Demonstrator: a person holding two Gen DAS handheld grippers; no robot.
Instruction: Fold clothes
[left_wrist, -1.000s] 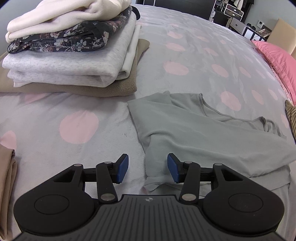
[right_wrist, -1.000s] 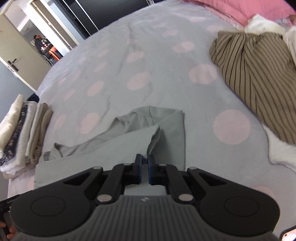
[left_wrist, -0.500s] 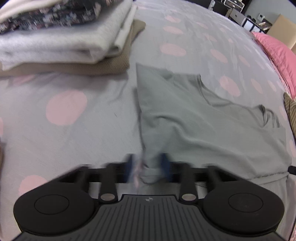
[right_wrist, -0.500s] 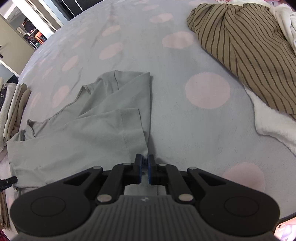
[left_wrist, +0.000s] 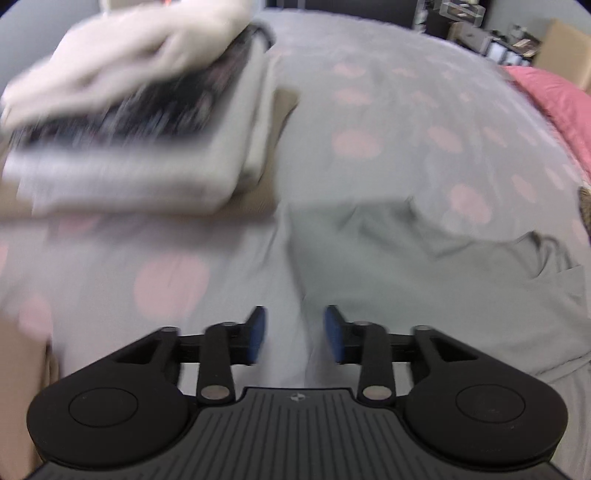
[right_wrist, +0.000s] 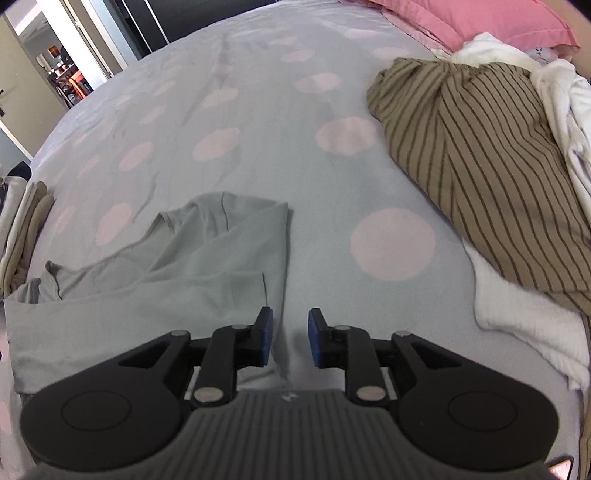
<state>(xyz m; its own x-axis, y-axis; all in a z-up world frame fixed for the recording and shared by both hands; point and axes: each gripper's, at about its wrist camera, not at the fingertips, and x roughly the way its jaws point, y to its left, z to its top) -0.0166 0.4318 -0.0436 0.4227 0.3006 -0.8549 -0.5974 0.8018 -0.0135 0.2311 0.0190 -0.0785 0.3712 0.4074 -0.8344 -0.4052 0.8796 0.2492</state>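
Both grippers have let go since a moment ago: the left gripper (left_wrist: 294, 334), which had its blue pads closed around the shirt's edge half a second back, has just been opening and now stands spread, nothing pinched between the pads. The right gripper (right_wrist: 290, 336), pressed together on the hem a second ago, has also just been opening; its jaws stand a little apart over the shirt's right edge, with only loose cloth beneath the gap.

The grey-green shirt (right_wrist: 155, 280) now lies flat on the bed, a thin, soft knit with its sleeve folded inward across the body, giving a roughly straight right side. From the left wrist view the same shirt (left_wrist: 424, 280) spreads out right of the pads, its neckline a shallow curve; that view is smeared by motion.

The bedspread (right_wrist: 258, 122) is pale grey with soft pink dots, lightly creased. Left of the shirt sits a stack of folded clothes (left_wrist: 140, 140): a cream fleecy piece on top, a dark floral layer, thick grey knits, a tan one at the bottom. On the far right lies a rumpled olive garment with dark stripes (right_wrist: 480, 158), draped over a white textured towel-like cloth (right_wrist: 524, 325), with a pink pillow (right_wrist: 480, 22) behind.
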